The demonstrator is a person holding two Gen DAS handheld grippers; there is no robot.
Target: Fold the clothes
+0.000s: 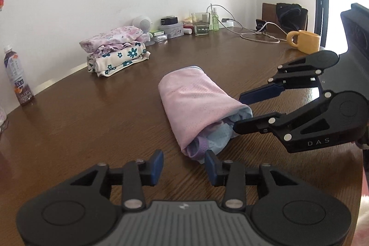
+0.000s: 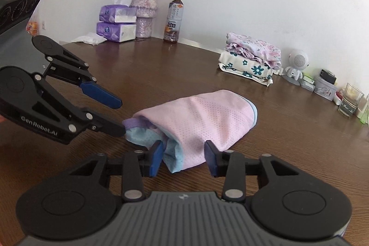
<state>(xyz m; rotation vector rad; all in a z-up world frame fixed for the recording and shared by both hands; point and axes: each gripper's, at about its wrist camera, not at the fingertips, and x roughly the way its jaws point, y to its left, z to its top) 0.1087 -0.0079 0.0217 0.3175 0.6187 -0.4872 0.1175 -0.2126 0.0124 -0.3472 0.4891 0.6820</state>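
On the dark brown wooden table [image 1: 92,121] in front of you lies a pink perforated garment rolled into a short bundle [image 1: 193,103], with pale blue and lilac fabric showing at its near, open end. Your left gripper [image 1: 183,167] sits low at that end with its blue-padded jaws spread wide and nothing between them; the right-hand pad is just beside the bundle's lilac edge. Your right gripper [image 2: 183,157] comes in from the other side, its jaws also wide apart, straddling the blue lining at the mouth of the roll without closing on it. From the right wrist view, one black finger of your left gripper touches the lilac band. Farther back near the white wall rests a stack of folded floral clothes [image 1: 116,50], well apart from the bundle, with a yellow ceramic mug [image 1: 304,40] and a plastic tea bottle [image 1: 16,75] at opposite edges
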